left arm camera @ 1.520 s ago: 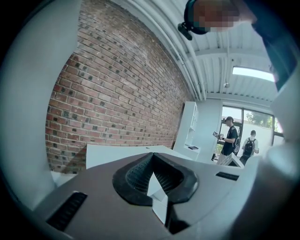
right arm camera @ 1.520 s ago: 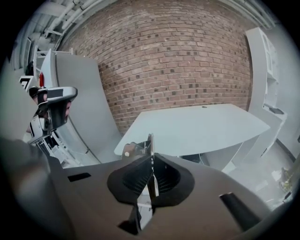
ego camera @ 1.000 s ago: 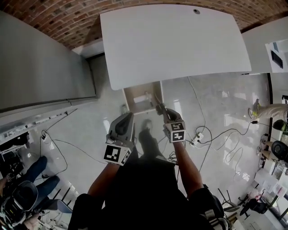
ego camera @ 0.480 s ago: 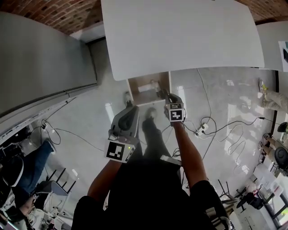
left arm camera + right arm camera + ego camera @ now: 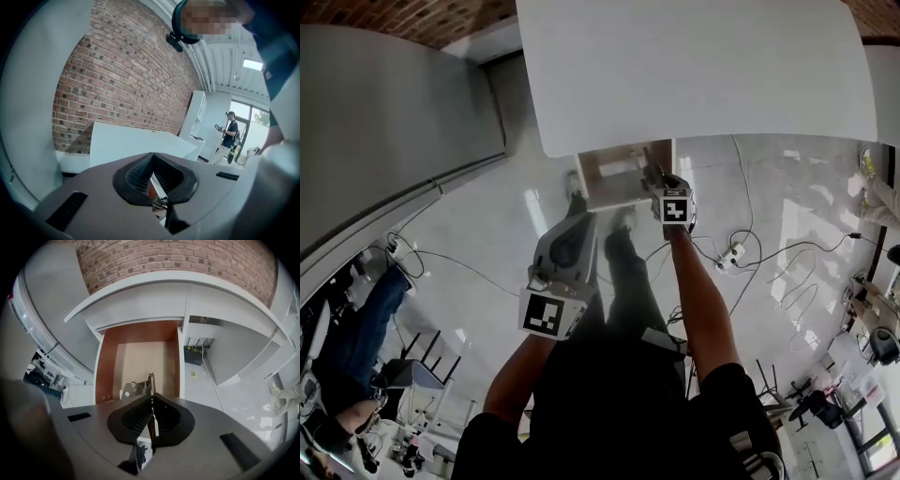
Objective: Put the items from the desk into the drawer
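Under the white desk (image 5: 694, 75) the drawer (image 5: 592, 178) stands pulled out, with brown walls and a pale floor (image 5: 145, 357). My right gripper (image 5: 656, 176) hangs over the drawer's right part and points steeply down into it. Its jaws (image 5: 152, 398) are shut on a thin flat item (image 5: 151, 381), seen edge-on and sticking out past the tips. A small pale object (image 5: 127, 391) lies on the drawer floor below. My left gripper (image 5: 578, 221) is held lower left of the drawer, pointing towards the desk. Its jaws (image 5: 153, 154) meet at the tips with nothing seen between them.
A grey cabinet (image 5: 384, 122) stands left of the desk, against a brick wall (image 5: 117, 84). Cables and a power strip (image 5: 727, 259) lie on the glossy floor to the right. A dark box (image 5: 193, 355) sits under the desk. A person (image 5: 229, 133) stands far off.
Both grippers have sunk. The right one has tipped further downward and come over the open drawer with the thin item still in its jaws. The drawer looks nearer now.
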### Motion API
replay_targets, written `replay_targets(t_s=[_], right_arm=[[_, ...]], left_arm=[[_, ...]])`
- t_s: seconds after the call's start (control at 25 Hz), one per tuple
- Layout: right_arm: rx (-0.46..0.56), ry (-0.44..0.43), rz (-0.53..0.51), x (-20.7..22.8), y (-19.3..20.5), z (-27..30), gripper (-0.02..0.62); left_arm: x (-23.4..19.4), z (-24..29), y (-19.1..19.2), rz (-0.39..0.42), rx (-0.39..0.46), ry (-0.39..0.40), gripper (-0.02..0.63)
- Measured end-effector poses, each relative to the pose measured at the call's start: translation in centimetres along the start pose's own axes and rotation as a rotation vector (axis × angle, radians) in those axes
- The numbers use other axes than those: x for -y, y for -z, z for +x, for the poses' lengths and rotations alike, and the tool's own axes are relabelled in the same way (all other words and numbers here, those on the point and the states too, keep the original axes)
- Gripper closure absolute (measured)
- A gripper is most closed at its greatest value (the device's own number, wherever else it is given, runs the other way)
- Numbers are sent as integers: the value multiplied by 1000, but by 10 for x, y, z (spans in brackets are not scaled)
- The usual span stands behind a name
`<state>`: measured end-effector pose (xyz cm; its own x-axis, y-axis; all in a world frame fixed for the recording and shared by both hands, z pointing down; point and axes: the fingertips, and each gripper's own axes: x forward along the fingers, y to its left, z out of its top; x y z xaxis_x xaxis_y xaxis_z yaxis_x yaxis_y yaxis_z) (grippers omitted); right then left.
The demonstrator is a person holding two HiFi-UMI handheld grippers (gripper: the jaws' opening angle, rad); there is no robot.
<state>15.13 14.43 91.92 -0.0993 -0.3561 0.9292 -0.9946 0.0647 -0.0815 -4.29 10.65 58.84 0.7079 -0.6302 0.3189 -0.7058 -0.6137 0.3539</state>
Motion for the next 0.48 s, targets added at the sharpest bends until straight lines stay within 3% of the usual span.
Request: replay_targets(t_s=[0.48], right_arm=[[-54,33,-48,5,-6,42,588]], left_arm=[[-15,7,23,-16,-75,-1,606]])
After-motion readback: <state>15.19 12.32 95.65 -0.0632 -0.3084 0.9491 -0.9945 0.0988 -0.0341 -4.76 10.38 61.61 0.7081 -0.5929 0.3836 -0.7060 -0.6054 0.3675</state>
